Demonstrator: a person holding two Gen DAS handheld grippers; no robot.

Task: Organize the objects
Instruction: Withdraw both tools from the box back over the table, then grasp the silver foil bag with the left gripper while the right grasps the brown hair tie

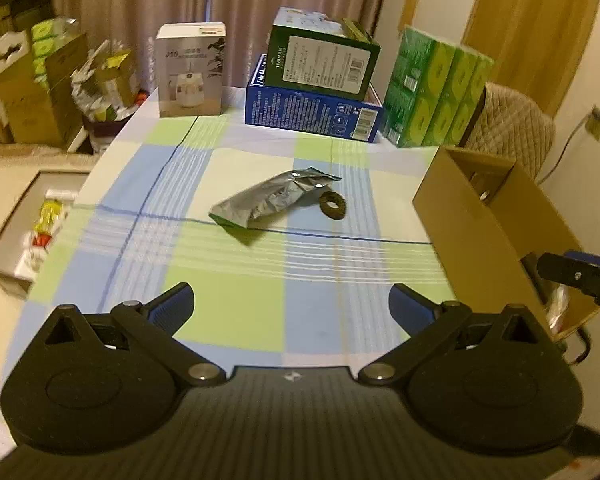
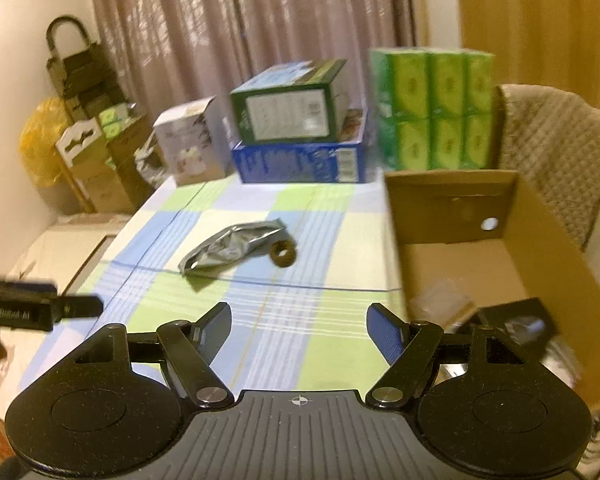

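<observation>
Grippers agape — pouch untouched

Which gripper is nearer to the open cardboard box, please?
Right. The right gripper hovers beside the cardboard box's open side; the left gripper sits further left over the tablecloth.

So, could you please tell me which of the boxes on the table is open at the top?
The plain brown cardboard box at the table's right edge; the printed boxes are closed.
</observation>
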